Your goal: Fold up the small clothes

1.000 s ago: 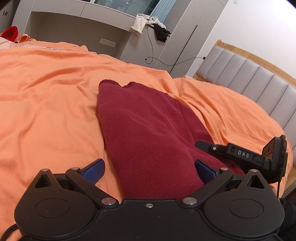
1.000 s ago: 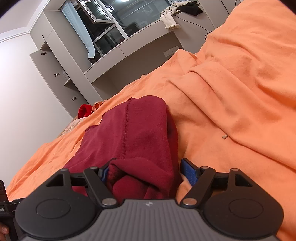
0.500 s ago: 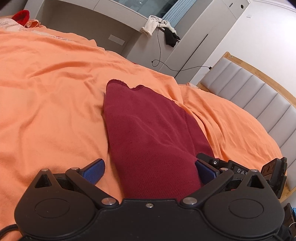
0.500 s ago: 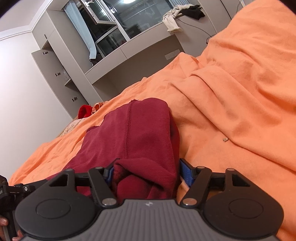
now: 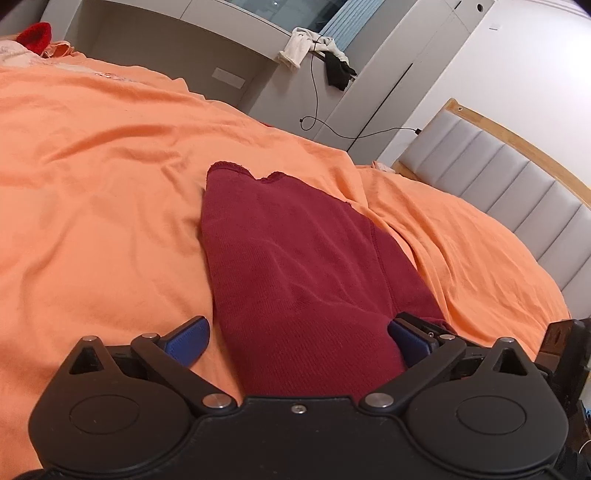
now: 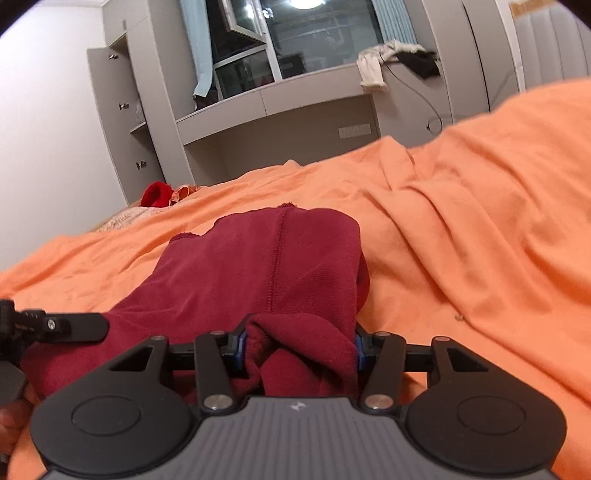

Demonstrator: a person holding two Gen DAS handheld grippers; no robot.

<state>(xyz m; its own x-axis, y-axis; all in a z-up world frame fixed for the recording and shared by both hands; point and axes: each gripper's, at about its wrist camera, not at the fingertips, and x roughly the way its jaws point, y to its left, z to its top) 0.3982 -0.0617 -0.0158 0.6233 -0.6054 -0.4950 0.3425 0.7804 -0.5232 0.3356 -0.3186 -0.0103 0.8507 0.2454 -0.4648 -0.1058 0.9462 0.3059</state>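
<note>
Orange bedding (image 5: pixel 110 206) is spread over a bed, with a grey padded headboard (image 5: pixel 517 192) seen at the right of the left wrist view and grey cabinets (image 6: pixel 122 122) and a dark window (image 6: pixel 314 33) behind. White and black clothes (image 5: pixel 317 48) are draped on a ledge, with a cable (image 5: pixel 314 96) hanging below them. A red item (image 6: pixel 157 194) is seen at the far edge of the bed.

A maroon garment (image 5: pixel 288 266) is laid lengthwise on the bedding, folded into a long narrow shape with a stitched seam (image 6: pixel 277 258) running along it. Its near end is found between both pairs of tongs.

The left tongs (image 5: pixel 297 341) are held wide open: the left blue pad (image 5: pixel 188 339) is kept clear of the cloth over bare bedding, while the right pad (image 5: pixel 408 341) is seen just against the garment's edge. No grip is made.

The right tongs (image 6: pixel 298 350) have just been closing, and the bunched end of the garment is pinched between the blue pads (image 6: pixel 240 349), which are pressed into the cloth on both sides. One finger of the left tongs is seen at the left edge of the right wrist view, lying over the garment.
</note>
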